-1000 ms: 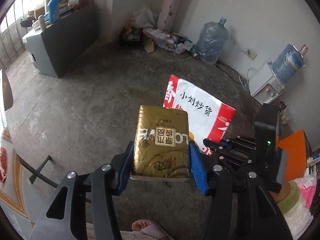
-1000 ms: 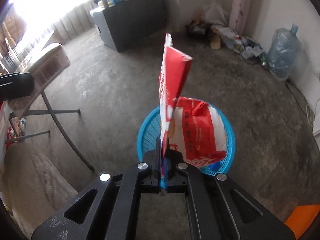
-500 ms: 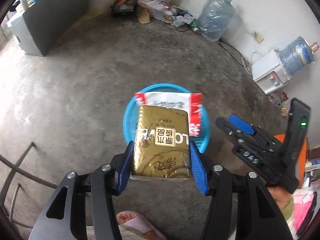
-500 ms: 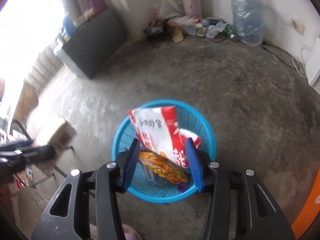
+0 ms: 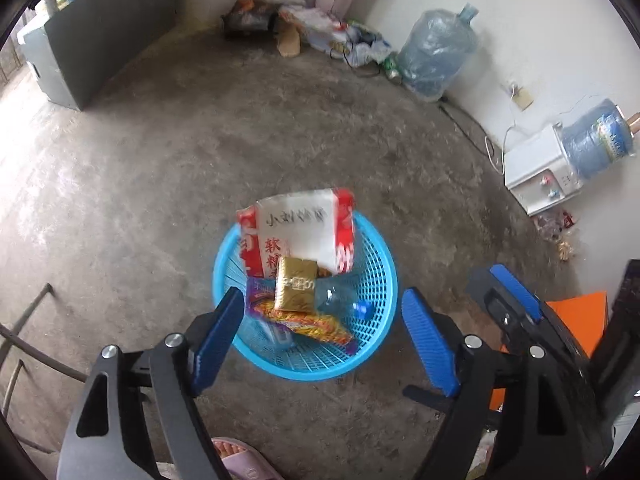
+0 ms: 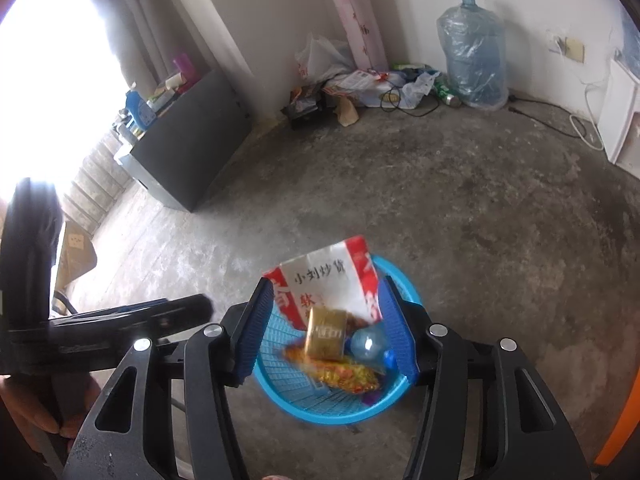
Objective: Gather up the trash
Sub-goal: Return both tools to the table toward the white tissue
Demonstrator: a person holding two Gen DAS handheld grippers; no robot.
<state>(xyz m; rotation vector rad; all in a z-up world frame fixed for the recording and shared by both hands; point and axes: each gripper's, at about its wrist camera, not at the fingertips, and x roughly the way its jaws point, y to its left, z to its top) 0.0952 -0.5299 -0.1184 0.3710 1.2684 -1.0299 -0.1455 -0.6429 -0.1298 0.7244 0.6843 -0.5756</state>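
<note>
A: Hanging above the blue basket (image 5: pixel 376 276), the left tongs (image 5: pixel 320 334) stand spread wide; their jaws have just been opening, and nothing is between the blue pads (image 5: pixel 218 332).

B: And the right tongs (image 6: pixel 326 330)?

A: Also spread apart, with nothing pinched. Their jaws too have just been opening further. Through the gap one sees only the basket below. In the left wrist view the right tongs appear at the right side, just beside the left ones.

B: Where is the trash?

A: It is in the basket, which stands on the concrete floor (image 5: pixel 160 160). The gold packet (image 5: pixel 295 289) is over the other things, near the middle; it looks a little blurred, so I cannot tell if it already rests. Behind it the red and white bag (image 5: pixel 300 236) leans on the far rim and sticks out above it. Under the gold packet lies a yellow and purple wrapper (image 5: pixel 316 326), and just beside it a clear plastic bottle (image 5: pixel 340 302) with a blue cap.

B: What is around?

A: Further away, a grey cabinet (image 5: pixel 100 44) stands at the left with bottles on top. In the far corner there is a heap of bags and papers (image 5: pixel 320 28). A big water jug (image 5: pixel 436 56) stands by the wall, and a white water dispenser (image 5: pixel 540 176) at the right. A pink slipper (image 5: pixel 240 460) shows at the bottom edge.
</note>
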